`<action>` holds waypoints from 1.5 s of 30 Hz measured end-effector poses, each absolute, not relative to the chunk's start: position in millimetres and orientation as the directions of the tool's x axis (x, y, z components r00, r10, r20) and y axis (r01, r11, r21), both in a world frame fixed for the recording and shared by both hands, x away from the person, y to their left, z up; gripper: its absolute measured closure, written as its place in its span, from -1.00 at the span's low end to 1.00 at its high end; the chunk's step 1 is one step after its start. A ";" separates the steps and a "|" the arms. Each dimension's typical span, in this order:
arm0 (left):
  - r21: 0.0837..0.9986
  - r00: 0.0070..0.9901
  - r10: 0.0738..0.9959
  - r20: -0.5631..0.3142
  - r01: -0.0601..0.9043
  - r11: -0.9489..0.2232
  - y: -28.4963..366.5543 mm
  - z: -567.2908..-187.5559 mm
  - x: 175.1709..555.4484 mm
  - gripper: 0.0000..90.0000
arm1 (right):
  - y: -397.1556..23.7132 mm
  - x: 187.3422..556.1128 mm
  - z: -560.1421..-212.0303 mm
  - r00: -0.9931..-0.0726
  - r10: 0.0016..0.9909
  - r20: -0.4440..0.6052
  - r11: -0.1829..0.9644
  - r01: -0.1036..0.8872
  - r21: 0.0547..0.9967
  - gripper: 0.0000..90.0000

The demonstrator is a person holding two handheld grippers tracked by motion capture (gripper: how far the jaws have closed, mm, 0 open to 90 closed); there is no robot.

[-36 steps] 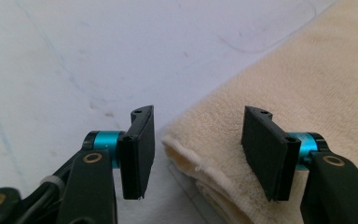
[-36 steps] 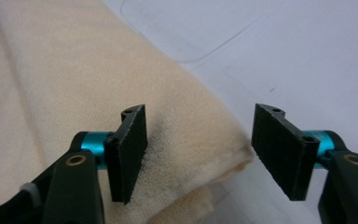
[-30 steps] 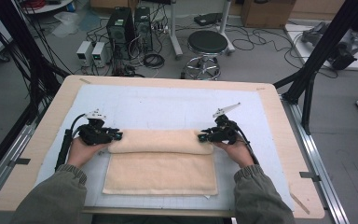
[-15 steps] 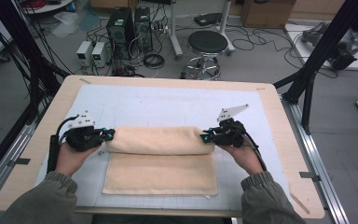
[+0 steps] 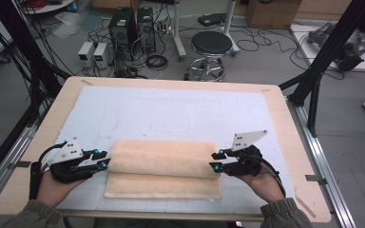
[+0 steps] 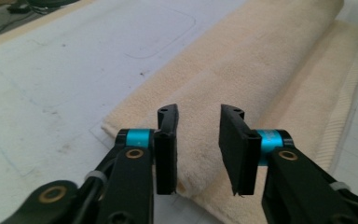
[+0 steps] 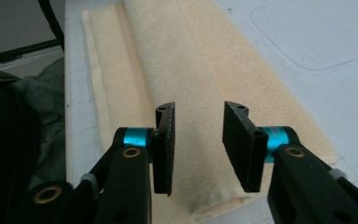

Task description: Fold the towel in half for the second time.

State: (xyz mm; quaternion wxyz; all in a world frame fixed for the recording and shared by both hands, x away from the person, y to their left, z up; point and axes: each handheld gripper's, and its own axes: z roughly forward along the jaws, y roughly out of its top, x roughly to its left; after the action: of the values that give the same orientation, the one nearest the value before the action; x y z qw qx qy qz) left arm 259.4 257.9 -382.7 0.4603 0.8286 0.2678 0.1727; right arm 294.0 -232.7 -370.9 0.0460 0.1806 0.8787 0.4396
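A cream towel (image 5: 164, 166) lies folded along its length on the pale mat (image 5: 171, 109), its upper layer (image 6: 261, 60) rounded over the lower one. My left gripper (image 5: 103, 159) sits at the towel's left end and my right gripper (image 5: 215, 160) at its right end. Both sets of jaws have just been opening. In the left gripper view the left gripper (image 6: 199, 114) has its jaws apart over the towel's end, and the pads do not press on it. In the right gripper view the right gripper (image 7: 198, 109) stands the same way over the towel (image 7: 177, 56).
The wooden table's rim (image 5: 285, 123) frames the mat. On the floor beyond the far edge stand a black stool (image 5: 210, 45), computer cases (image 5: 128, 23) and cables. Black frame posts (image 5: 323, 66) rise at the right.
Both hands have drawn back toward the near edge, bringing the towel's folded layer farther over the lower one. The jaws, closed on the fold's ends before, now stand apart.
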 end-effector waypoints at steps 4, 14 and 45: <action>0.844 0.785 0.619 0.028 0.313 -0.436 248.3 -395.8 278.0 0.24 | -223.5 305.9 -385.5 -0.929 0.359 0.093 0.576 0.299 0.760 0.23; 0.781 0.802 0.594 -0.060 0.408 -0.473 237.2 -416.5 306.7 0.50 | -202.4 323.1 -410.3 -0.934 0.309 0.180 0.599 0.338 0.725 0.32; 0.763 0.865 0.501 -0.031 0.344 -0.547 230.9 -429.9 241.9 0.31 | -217.1 276.6 -423.8 -0.962 0.236 0.138 0.637 0.261 0.726 0.26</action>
State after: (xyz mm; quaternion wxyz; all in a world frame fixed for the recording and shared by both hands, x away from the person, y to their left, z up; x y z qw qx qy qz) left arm 241.9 230.9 -429.9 0.4102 0.8742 0.2417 0.0959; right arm 276.6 -217.1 -423.8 -0.0152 0.1373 0.9045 0.4034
